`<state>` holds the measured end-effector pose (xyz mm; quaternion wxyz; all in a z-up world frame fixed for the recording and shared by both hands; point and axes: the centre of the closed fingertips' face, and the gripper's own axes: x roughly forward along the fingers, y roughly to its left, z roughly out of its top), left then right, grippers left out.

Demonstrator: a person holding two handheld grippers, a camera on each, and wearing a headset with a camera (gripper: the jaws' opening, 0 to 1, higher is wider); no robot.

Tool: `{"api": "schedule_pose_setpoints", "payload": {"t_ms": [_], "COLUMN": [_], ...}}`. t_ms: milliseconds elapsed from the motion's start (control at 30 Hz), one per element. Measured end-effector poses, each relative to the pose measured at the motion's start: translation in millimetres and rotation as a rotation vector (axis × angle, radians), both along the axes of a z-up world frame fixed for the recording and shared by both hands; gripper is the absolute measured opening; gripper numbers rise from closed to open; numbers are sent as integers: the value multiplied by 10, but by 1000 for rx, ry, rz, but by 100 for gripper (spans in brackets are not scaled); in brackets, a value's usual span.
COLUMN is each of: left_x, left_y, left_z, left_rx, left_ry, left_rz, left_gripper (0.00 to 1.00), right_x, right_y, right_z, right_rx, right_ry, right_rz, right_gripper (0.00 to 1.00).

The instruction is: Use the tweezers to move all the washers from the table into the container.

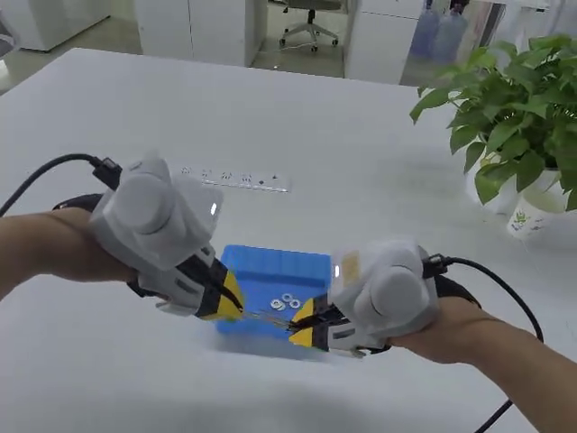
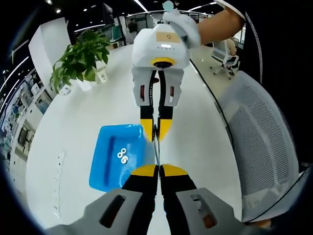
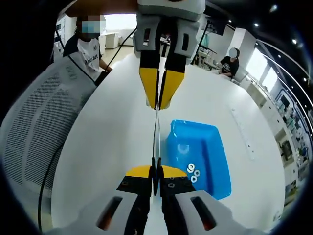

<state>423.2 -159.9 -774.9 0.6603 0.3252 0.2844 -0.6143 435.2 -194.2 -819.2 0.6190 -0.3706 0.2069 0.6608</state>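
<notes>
Step in hand: a judgement: the tool is being passed or re-seated between the two grippers, not picking up a washer right now.
Tweezers: thin silver metal tweezers [image 1: 270, 316] span the short gap between the two grippers, level, just in front of the container's near edge.
Left gripper: the white-bodied, yellow-tipped left gripper [image 2: 159, 169] has its jaws clenched on one end of the tweezers.
Right gripper: the matching right gripper [image 3: 155, 171] faces it nose to nose, jaws likewise clamped on the other end.
Washers: three small silver ring-shaped washers [image 1: 287, 300] lie close together on the container floor. Whether any are left on the table I cannot tell.
Container: a shallow blue rectangular plastic container [image 1: 270, 266] sits on the table, just beyond the grippers.
Progress: a judgement: at least three washers are delivered.
Next move: one gripper probably needs to let go so the other holds the tweezers alone, gripped where squeezing will close the tips. Both ends clamped at once risks bending or dropping the tool.
Surface: a broad, smooth white table [image 1: 270, 117], bare near the work, with a narrow pale strip [image 1: 236, 179] further back.
Room: a leafy green plant in a white pot [image 1: 518, 117] stands at the right. A grey mesh chair back [image 2: 264, 137] is beside the table, and seated people are far off in the right gripper view.
</notes>
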Motion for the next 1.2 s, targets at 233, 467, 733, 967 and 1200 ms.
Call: {"api": "schedule_pose_setpoints", "payload": {"t_ms": [233,467,733,967,1200], "left_x": [-118,-242,-279,-303,-321], "left_y": [-23,-34,-13,15,35], "left_z": [-238,-587,-782,-927,-1000], "left_rx": [-1,27,39,54,55], "left_ry": [31,72,102,126,154], "left_rz": [6,7,26,40,53], "left_gripper": [6,5,5,5,5], "right_x": [-167,-313,-369,-394,-402], "right_y": [-62,-97,-108,-92,-85], "right_z": [-210,-480,-602,-717,-714], "right_rx": [-24,-61,-75,-94,-99], "right_ry": [20,50,91,113,122], "right_rz": [2,2,-11,-17,-18], "right_gripper": [7,7,8,9,11]}}
